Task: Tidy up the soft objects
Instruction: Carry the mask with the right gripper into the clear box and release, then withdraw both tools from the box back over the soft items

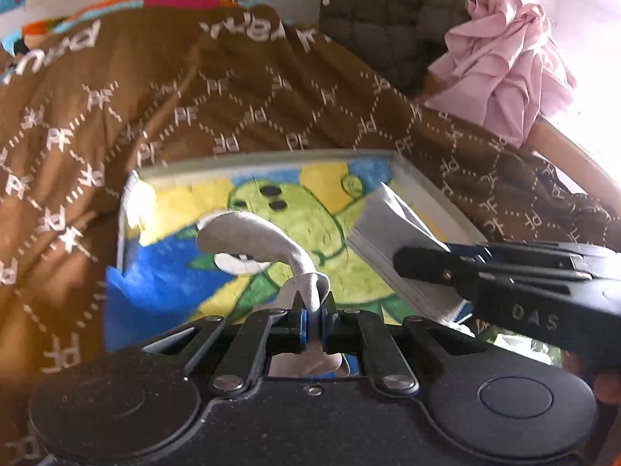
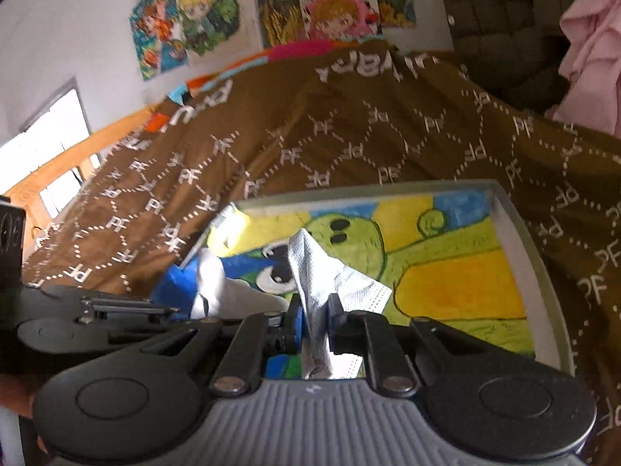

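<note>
While the left gripper [image 1: 313, 316] is clamped on a grey sock [image 1: 248, 239] and the right gripper [image 2: 314, 320] on a white mesh sock [image 2: 330, 275], both above the tray's [image 2: 520, 229] near edge, bring them together level before pairing.

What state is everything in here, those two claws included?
Left claw: shut on a grey sock.
Grey sock: pinched at one end, the rest curling up over the tray.
Right claw: shut on a white mesh cloth.
White mesh cloth: held up, crumpled, drooping.
Cartoon tray: flat on the brown blanket.
Pink cloth: bunched in a heap.
</note>
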The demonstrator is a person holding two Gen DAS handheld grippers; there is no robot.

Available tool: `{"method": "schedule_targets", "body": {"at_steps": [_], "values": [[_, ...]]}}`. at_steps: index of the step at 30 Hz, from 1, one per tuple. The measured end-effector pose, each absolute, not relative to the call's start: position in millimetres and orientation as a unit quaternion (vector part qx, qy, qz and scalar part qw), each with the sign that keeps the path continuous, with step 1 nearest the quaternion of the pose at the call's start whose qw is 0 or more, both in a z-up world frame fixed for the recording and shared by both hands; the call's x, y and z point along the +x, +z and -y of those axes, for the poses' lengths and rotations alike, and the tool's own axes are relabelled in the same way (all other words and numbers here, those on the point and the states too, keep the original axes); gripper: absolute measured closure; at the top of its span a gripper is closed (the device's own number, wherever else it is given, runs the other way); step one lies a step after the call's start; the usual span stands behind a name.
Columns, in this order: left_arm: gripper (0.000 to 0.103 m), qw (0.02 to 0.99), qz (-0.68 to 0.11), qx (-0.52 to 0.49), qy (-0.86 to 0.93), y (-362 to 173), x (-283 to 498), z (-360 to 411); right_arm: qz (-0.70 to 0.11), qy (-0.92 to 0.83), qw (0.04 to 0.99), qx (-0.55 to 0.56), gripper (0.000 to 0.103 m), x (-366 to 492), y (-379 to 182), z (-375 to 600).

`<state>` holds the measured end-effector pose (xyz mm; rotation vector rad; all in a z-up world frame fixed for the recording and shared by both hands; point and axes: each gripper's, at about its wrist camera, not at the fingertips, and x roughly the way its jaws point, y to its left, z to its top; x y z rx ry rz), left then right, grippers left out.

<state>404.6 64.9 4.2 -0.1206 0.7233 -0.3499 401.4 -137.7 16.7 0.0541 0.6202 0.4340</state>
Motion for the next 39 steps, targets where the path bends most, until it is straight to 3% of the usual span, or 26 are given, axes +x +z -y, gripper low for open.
{"method": "schedule_targets", "body": {"at_steps": [7,17,20,25,27,39], "values": [[0.096,0.910,-0.368,-0.087,-0.172,-18,416,-71,-0.322,0.195,0.926,0.025,0.088,413,6,135],[0.086,0.905,-0.386,-0.103,-0.147,-25,417,-81,-0.328,0.192,0.925,0.017,0.072,415,3,128],[0.073,0.910,-0.374,-0.101,-0.145,-21,410,-81,-0.322,0.189,0.928,0.018,0.057,411,5,132],[0.054,0.921,-0.352,-0.097,-0.135,-14,398,-79,-0.313,0.186,0.931,0.021,0.042,405,12,143],[0.042,0.927,-0.340,-0.095,-0.124,-9,390,-79,-0.308,0.185,0.933,0.022,0.033,401,15,148],[0.011,0.955,-0.269,-0.099,-0.072,28,336,-81,-0.219,0.205,0.954,0.024,0.002,342,46,185]]}}
